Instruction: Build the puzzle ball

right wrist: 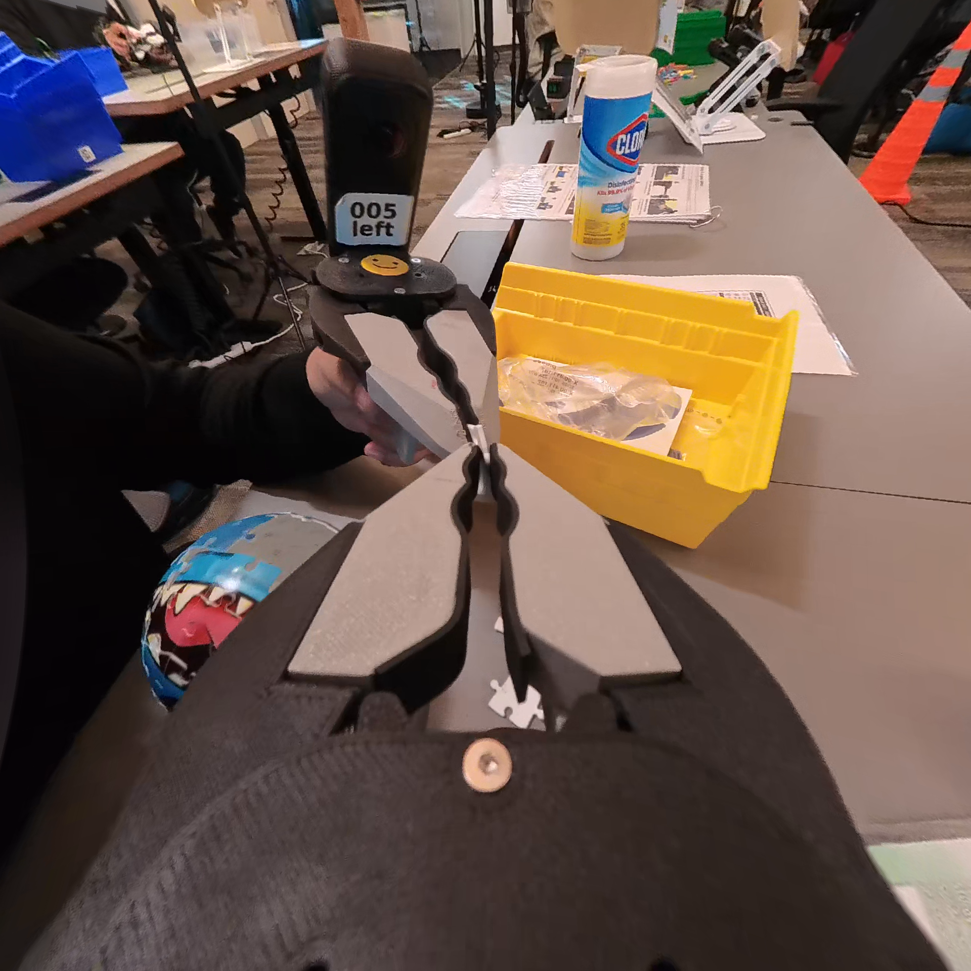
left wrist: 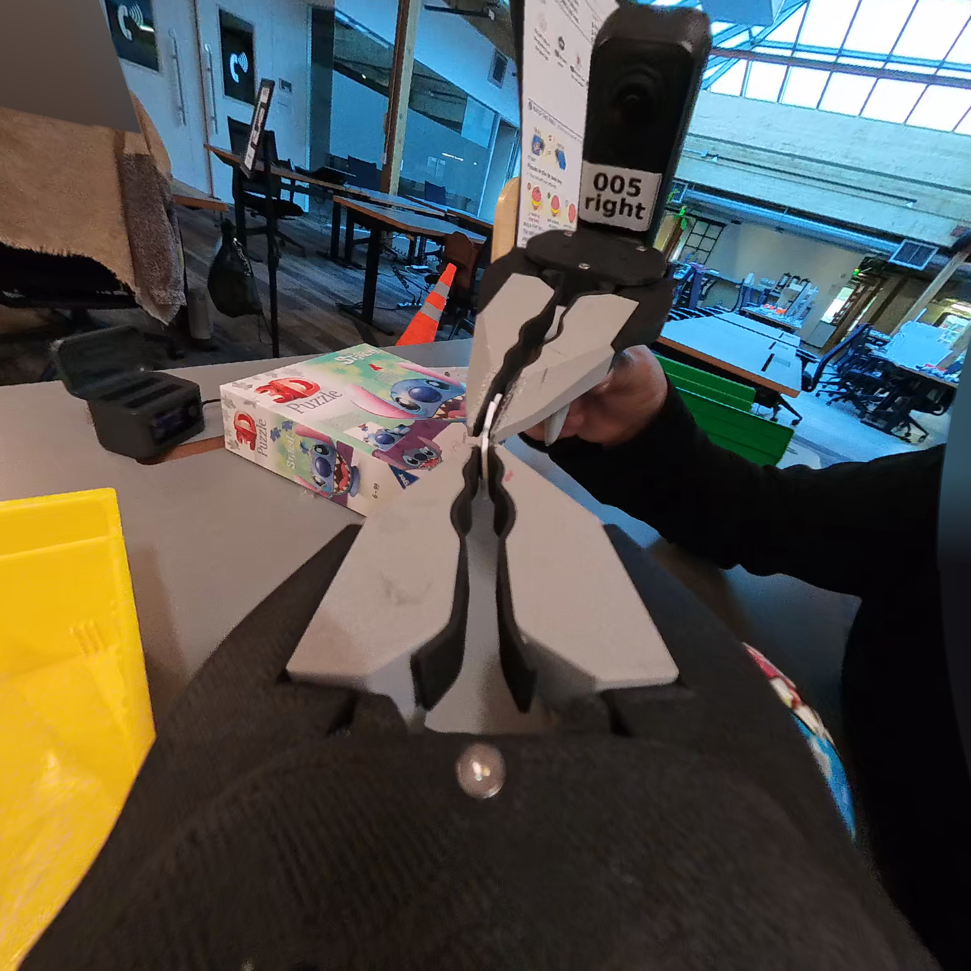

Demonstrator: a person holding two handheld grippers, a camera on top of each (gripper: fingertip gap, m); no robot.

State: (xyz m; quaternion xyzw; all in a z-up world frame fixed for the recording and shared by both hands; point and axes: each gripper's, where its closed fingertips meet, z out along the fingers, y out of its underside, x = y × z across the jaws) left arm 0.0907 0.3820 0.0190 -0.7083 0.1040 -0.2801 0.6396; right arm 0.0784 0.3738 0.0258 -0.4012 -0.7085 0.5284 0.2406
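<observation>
Tongs meet tip to tip above our grey table [right wrist: 788, 604]: the left gripper [left wrist: 481, 462] and right gripper [right wrist: 481, 462] both pinch one white puzzle piece [right wrist: 479, 437]. Beside the yellow bin [right wrist: 630, 473], at the table's edge, we see the puzzle ball [right wrist: 210, 594], with desks and chairs behind.

Left claw [left wrist: 482, 462] and right claw [left wrist: 486, 420] tip-to-tip, both pinching white puzzle piece [left wrist: 491, 420]
</observation>
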